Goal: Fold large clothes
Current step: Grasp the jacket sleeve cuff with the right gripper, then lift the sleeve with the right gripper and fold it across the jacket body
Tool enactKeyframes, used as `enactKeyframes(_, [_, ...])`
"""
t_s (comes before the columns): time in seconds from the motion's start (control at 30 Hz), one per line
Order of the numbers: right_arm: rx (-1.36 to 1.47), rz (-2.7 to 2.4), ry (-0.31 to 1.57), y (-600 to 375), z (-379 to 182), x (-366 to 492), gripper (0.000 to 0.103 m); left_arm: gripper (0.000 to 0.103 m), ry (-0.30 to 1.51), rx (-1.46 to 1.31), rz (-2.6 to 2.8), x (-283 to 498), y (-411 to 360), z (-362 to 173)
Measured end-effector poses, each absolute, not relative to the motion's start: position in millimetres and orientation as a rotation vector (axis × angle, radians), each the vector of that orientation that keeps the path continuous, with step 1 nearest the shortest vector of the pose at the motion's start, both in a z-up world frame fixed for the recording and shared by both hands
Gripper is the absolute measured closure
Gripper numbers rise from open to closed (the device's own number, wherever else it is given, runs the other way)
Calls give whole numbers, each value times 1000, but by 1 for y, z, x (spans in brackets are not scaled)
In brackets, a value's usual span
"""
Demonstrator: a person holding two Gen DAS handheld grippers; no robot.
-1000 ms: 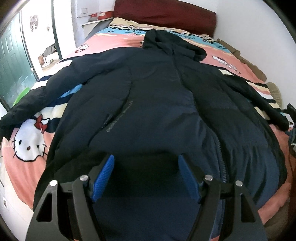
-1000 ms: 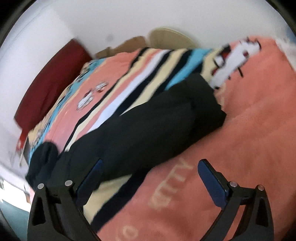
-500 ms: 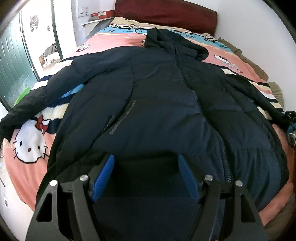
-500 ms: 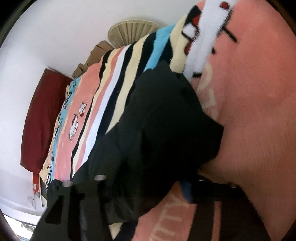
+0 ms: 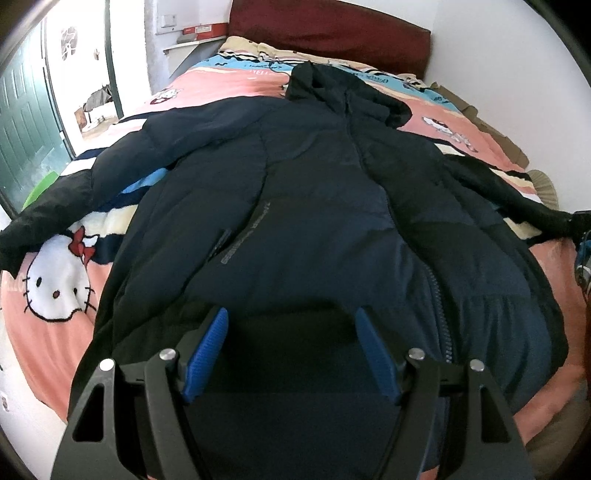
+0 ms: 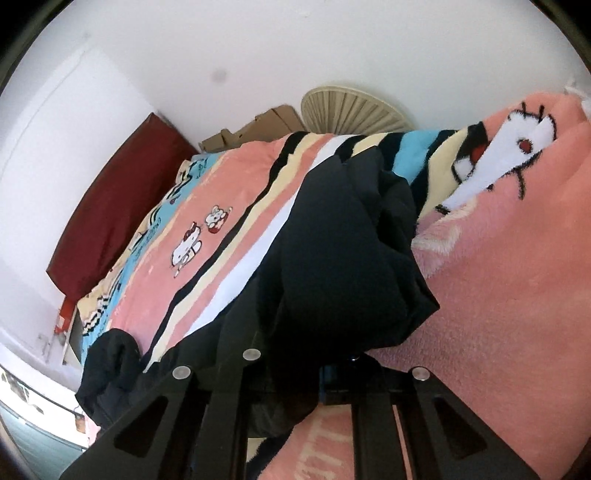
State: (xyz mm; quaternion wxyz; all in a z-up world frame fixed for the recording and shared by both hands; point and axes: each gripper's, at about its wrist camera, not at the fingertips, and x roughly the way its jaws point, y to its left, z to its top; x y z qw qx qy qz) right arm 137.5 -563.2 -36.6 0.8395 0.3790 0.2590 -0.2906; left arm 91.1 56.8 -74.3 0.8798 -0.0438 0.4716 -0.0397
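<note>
Right gripper [image 6: 314, 373], its jaws just closed, clamps the dark jacket sleeve [image 6: 343, 266], lifted off a pink cartoon-cat blanket [image 6: 517, 295].

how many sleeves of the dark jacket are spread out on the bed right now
2. One sleeve lies out toward the door side; the other sleeve stretches to the wall side, its cuff pinched in the right gripper.

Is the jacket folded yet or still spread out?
Spread out. The jacket lies flat on the bed, both sleeves out sideways; the right gripper has just closed on one cuff.

Jacket [image 5: 314, 206] spread on blanket [image 5: 48, 321]; headboard [image 5: 332, 33] behind hood.
</note>
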Motion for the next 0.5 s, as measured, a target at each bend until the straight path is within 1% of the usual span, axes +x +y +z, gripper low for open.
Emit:
enactKeyframes(0.17, [782,-656,593,-551,-22,144,91,33,970,-122,-101,90,61,-73])
enactKeyframes(0.5, [601,-676,641,-509,35,179,93,33,923,-184,-149,86,75,-65])
